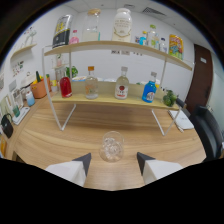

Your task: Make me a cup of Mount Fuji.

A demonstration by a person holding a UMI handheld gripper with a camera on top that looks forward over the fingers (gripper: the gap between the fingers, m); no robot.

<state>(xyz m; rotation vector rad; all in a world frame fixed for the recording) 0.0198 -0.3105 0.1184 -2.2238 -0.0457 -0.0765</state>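
Clear glass (111,146): short, rounded tumbler, transparent, upright on the wooden tabletop (60,137); pale lumps inside, possibly ice, not certain. Position: just ahead of the gripper (114,161), centred on the gap between its two dark-tipped fingers (84,161), apart from both. Jaws: released, spread wide, holding nothing. Beyond the glass: white wire-frame shelf unit (62,117) with wooden boards, standing on the tabletop. Lower shelf, left to right: red bottle (65,86), clear bottle with orange cap (91,83), clear bottle with red label (121,84), blue bottle (149,90). Upper shelf: dark-labelled bottle (62,31), clear jar (91,26), large pale bottle (122,24), further small containers toward the far end, too small to identify. Beside the shelf's red-bottle end: orange pot (39,88) with a green plant.
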